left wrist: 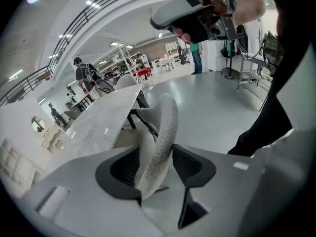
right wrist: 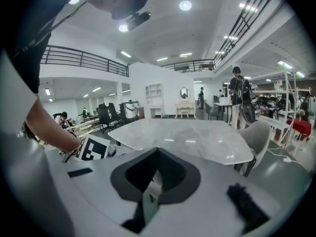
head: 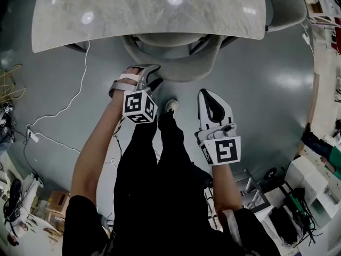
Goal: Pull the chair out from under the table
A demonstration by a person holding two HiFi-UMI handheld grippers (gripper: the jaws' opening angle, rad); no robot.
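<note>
A grey shell chair (head: 176, 63) stands tucked under the pale marble table (head: 149, 15), with only its curved backrest showing at the near edge. My left gripper (head: 151, 80) is at the left end of that backrest. In the left gripper view the backrest rim (left wrist: 165, 127) runs up between the jaws of the left gripper (left wrist: 157, 158), which is open, with gaps beside the rim. My right gripper (head: 211, 101) hangs shut and empty over the floor, short of the chair. In the right gripper view the right gripper (right wrist: 155, 174) points across the table top (right wrist: 187, 137).
A second grey chair (head: 285, 4) stands at the table's far right corner. White cables (head: 69, 100) trail over the grey floor on the left. The person's black legs and a shoe (head: 170, 106) are between the grippers. Benches and boxes (head: 314, 180) line the right side.
</note>
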